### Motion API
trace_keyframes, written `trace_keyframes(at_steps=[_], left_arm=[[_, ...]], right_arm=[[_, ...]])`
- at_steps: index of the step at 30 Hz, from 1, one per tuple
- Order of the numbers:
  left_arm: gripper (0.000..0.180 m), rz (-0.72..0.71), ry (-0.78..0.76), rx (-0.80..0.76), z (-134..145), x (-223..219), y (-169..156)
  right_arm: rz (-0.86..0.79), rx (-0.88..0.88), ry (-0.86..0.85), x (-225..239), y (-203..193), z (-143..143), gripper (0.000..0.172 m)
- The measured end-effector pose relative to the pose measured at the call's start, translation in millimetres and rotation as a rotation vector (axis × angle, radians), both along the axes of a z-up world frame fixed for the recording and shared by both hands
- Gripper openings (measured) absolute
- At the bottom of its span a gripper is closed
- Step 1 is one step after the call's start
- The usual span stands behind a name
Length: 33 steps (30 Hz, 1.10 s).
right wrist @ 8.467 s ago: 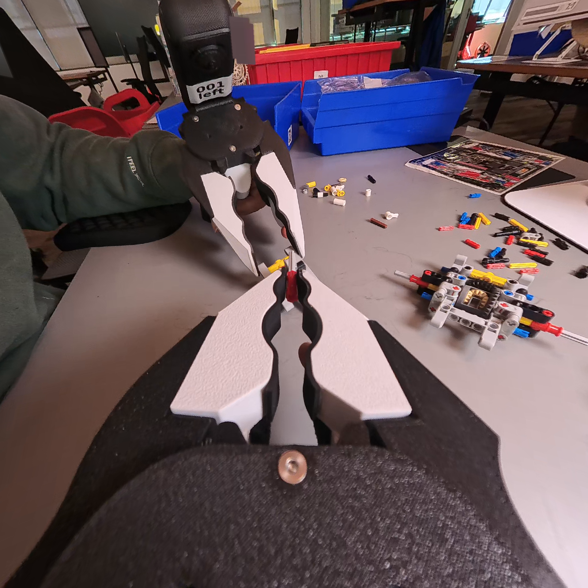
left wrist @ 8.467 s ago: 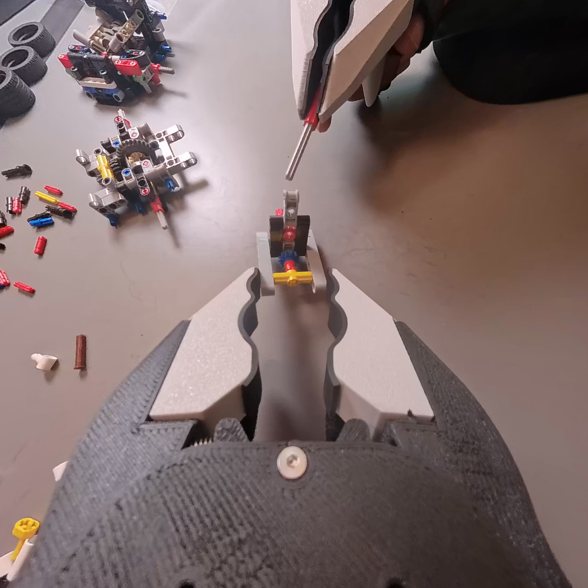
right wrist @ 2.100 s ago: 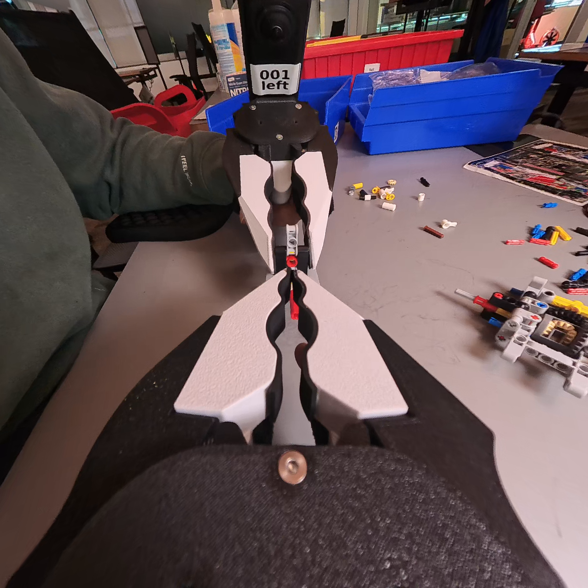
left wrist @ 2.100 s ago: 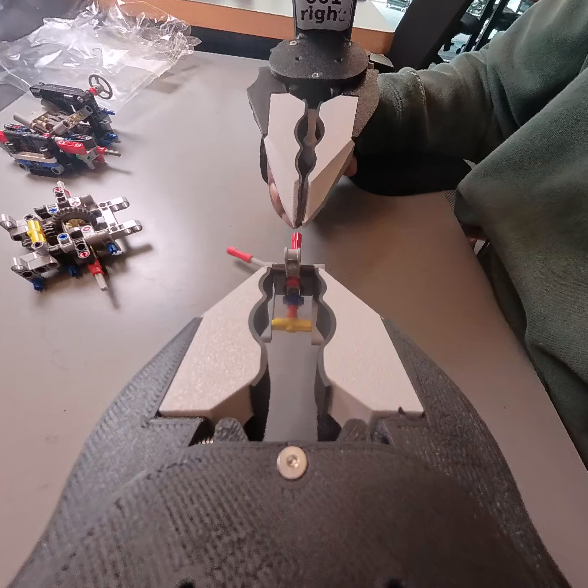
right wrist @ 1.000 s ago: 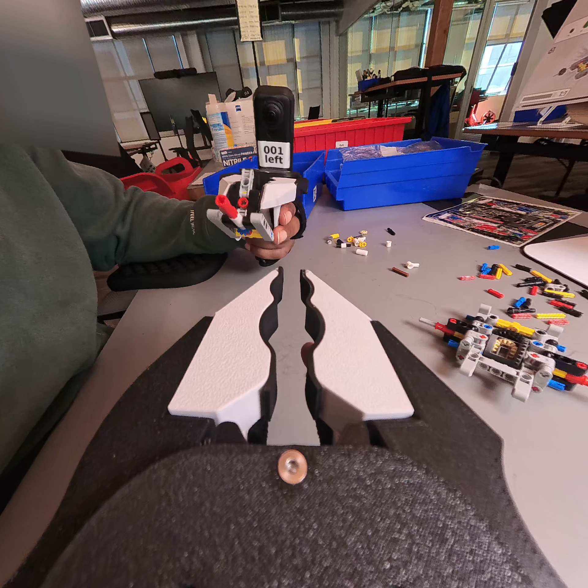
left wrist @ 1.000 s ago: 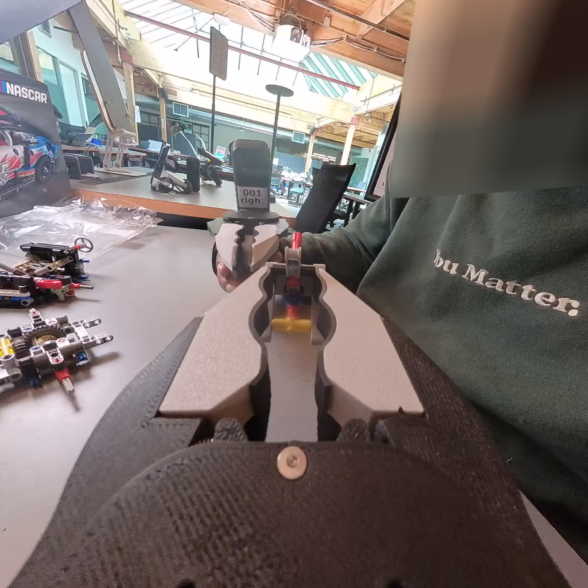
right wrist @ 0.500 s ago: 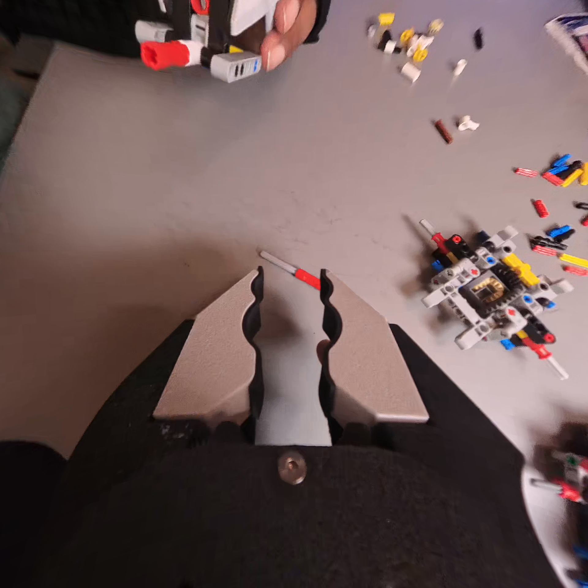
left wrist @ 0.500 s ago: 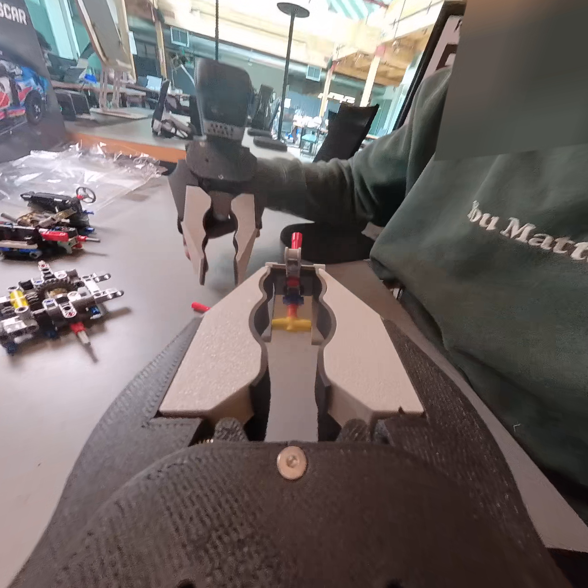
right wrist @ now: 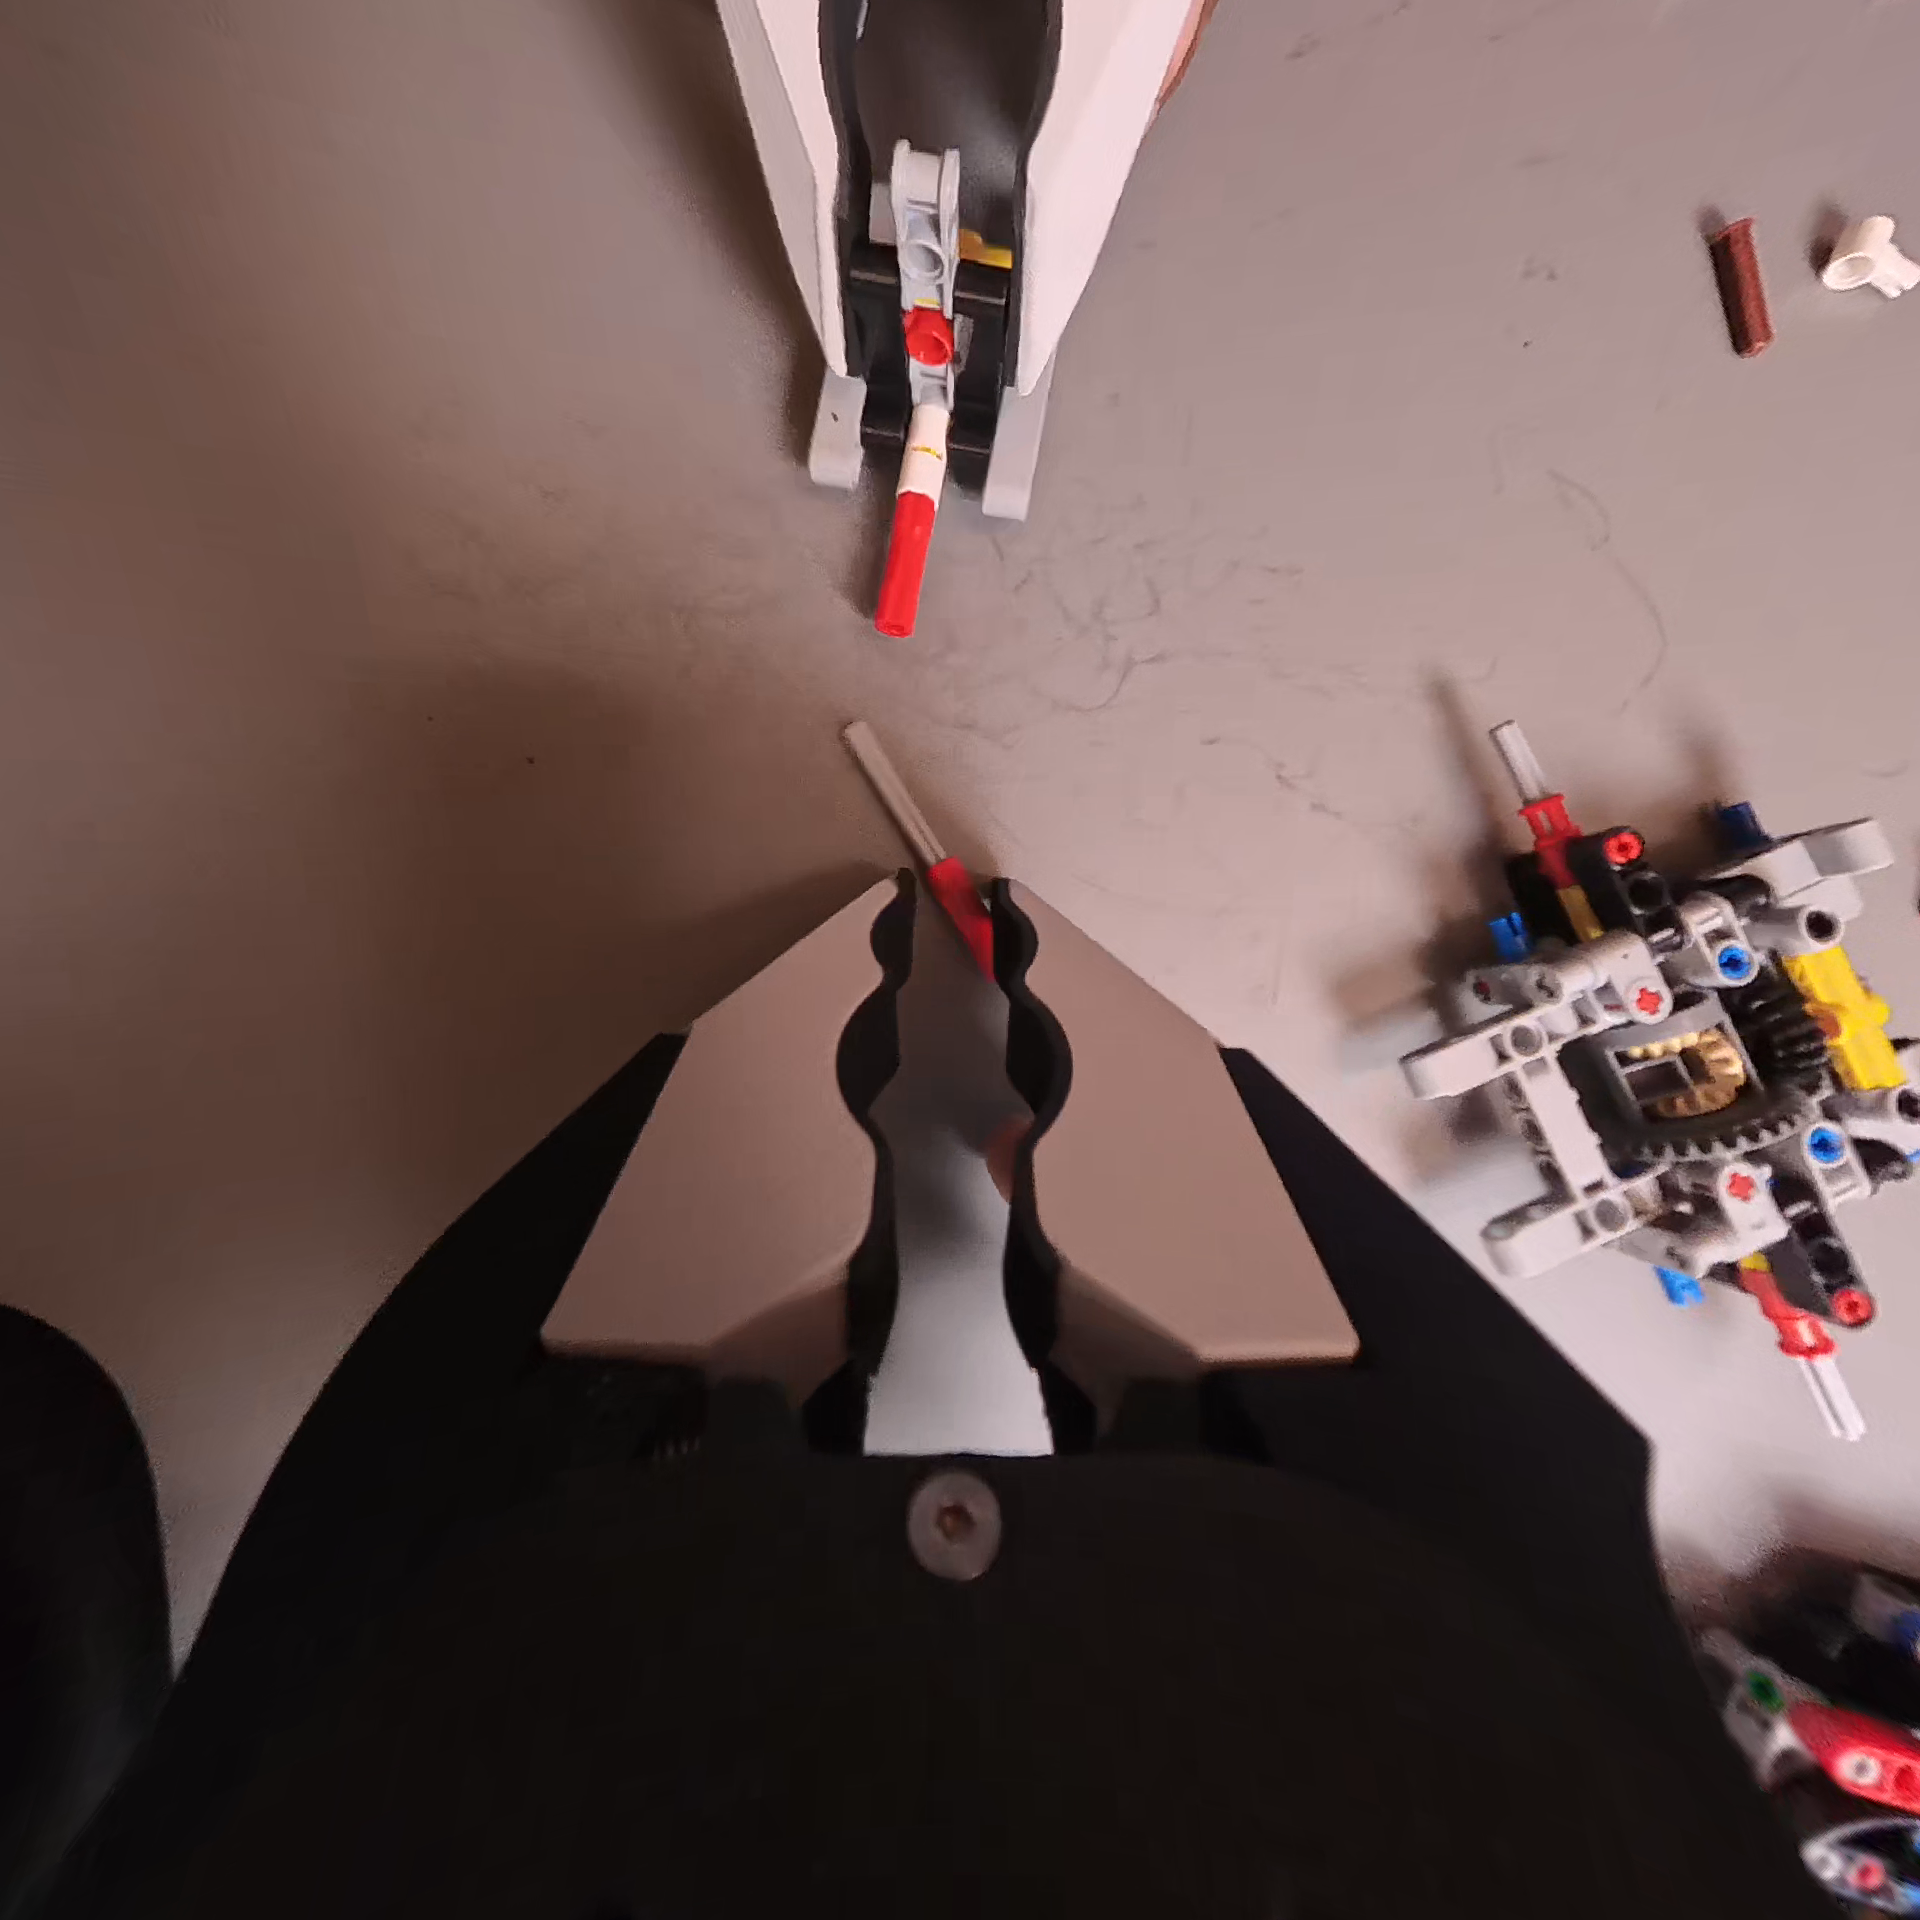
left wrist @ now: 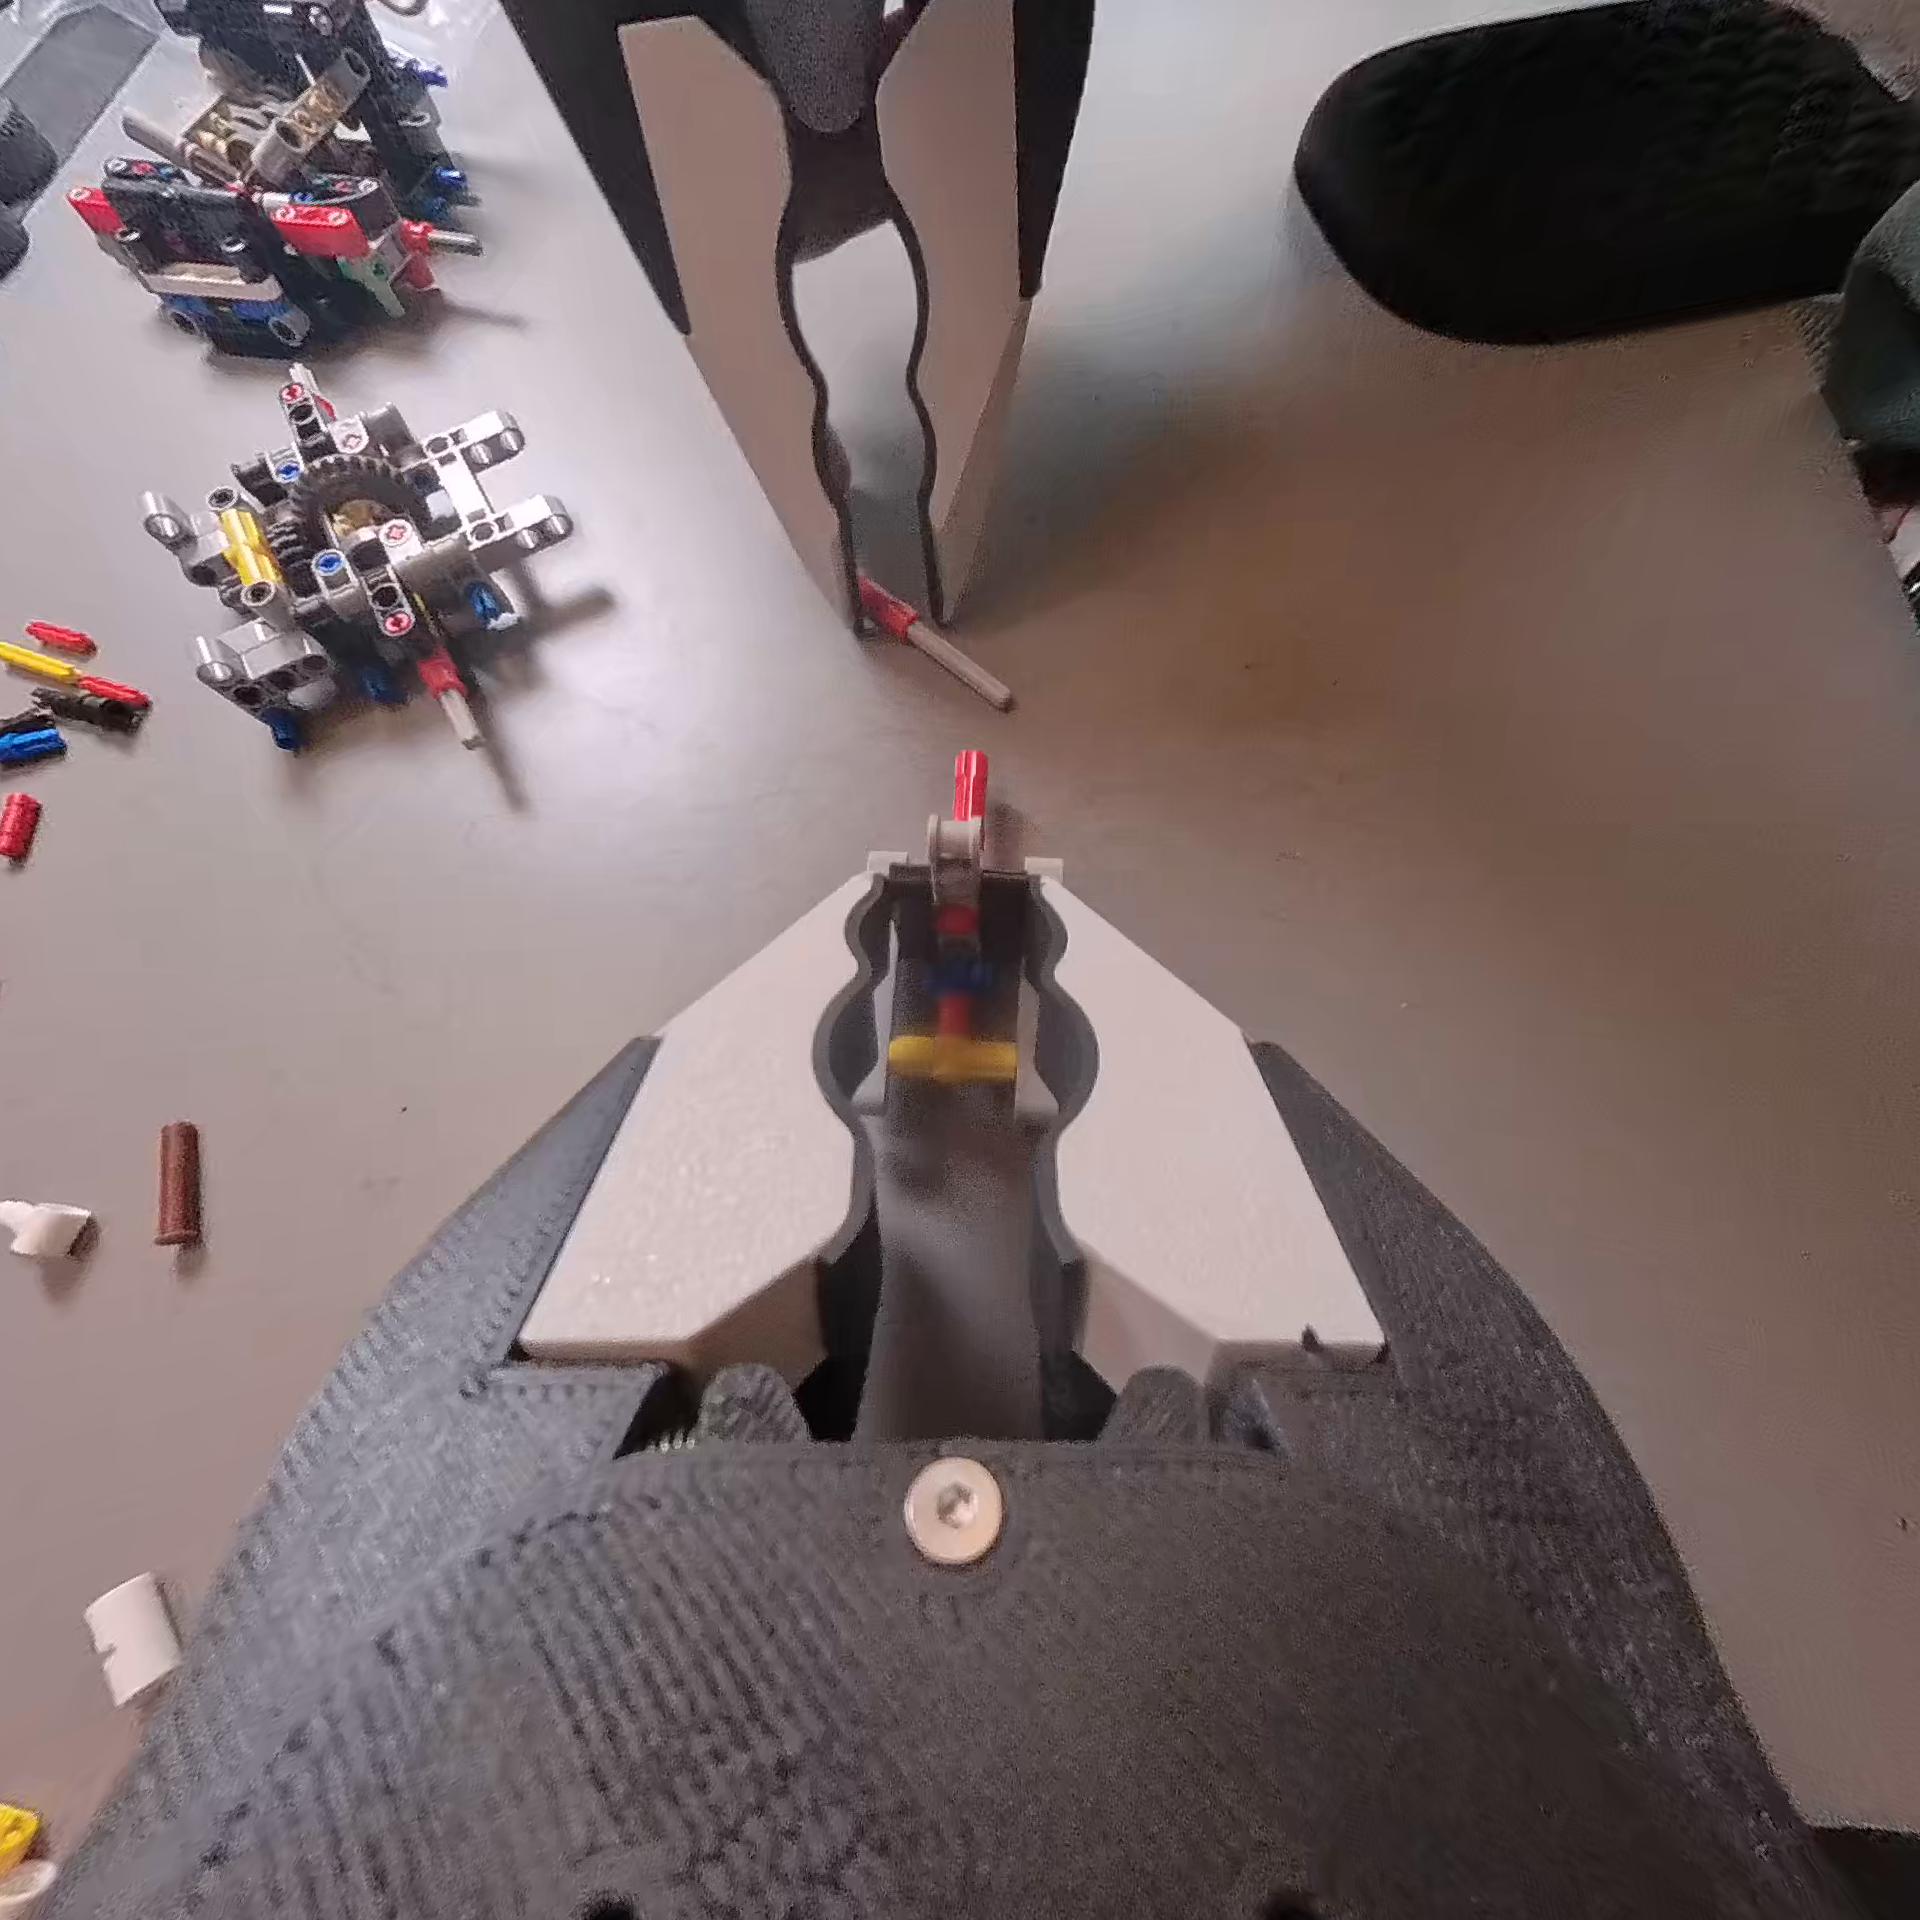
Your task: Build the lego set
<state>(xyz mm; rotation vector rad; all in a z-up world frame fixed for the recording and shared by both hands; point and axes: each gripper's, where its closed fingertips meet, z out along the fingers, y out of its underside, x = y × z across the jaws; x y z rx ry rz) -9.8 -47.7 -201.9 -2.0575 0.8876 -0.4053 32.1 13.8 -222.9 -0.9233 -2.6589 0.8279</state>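
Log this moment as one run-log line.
left hand-held gripper: clamped on small brick assembly | right hand-held gripper: jaws astride red-and-grey axle lying on table, grasp unclear

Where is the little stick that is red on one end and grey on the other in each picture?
Left wrist view: the red-and-grey stick lies on the table above the middle, at the tips of the right claw.
Right wrist view: the stick lies mid-picture, its red end between that claw's tips.
Shared landmark: the grey gear assembly.
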Motion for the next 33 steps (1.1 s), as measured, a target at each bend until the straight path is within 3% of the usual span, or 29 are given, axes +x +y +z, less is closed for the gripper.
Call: trace_keyframes(at_steps=[3, 12, 19, 33], left_arm=[[0.027, -0.01, 0.047, 0.003, -3, 3, -2], [0.042, -0.008, 0.099, -0.006, -9, -5, -5], [0.032, -0.004, 0.073, 0.013, -10, 2, 0], [0.03, -0.027, 0.089, 0.019, -10, 8, -1]], right_arm=[[-0.042, -0.01, 0.037, 5, -1, 0, 0.005], [-0.128, 0.004, 0.116, 14, -6, 2, 0.004], [-0.159, -0.017, 0.188, 7, -19, 11, 0.004], [-0.192, -0.053, 0.25, -7, -34, 26, 0.004]])
